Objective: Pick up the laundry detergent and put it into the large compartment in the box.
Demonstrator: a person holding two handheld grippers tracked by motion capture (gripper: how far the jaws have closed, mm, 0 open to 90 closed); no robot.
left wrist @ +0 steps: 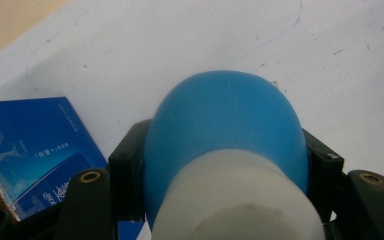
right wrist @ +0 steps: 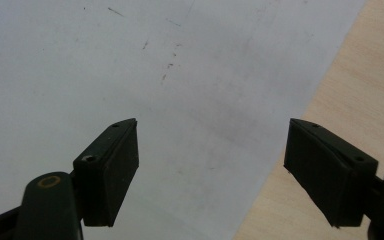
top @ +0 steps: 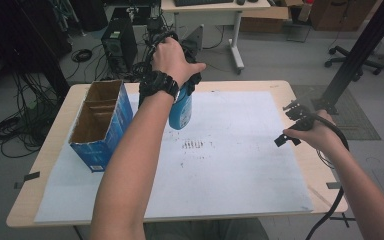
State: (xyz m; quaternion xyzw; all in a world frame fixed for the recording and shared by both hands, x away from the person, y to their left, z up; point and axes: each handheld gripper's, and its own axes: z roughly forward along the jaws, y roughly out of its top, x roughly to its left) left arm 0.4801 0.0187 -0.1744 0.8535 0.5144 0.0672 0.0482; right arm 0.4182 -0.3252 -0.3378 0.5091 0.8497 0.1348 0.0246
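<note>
Bottle (top: 180,111), blue with a white end, hangs above the white sheet (top: 240,165) on the worktop (top: 50,140), clamped in the left gripper (top: 172,75), just right of the box (top: 101,125). The jaws of this gripper press on both sides of the blue body, as the left gripper view shows: bottle (left wrist: 225,130) between the two black pads, white end nearest the camera, blue box (left wrist: 30,145) lower left beneath it on the sheet (left wrist: 180,40). The box is open-topped cardboard with blue sides and stands on the sheet's left part. The right gripper (top: 292,125) is well to the right of the box, near the sheet's right edge; its jaws stand wide apart with nothing between them, over the border of sheet (right wrist: 130,60) and bare wooden worktop (right wrist: 350,90) in the right gripper view.
</note>
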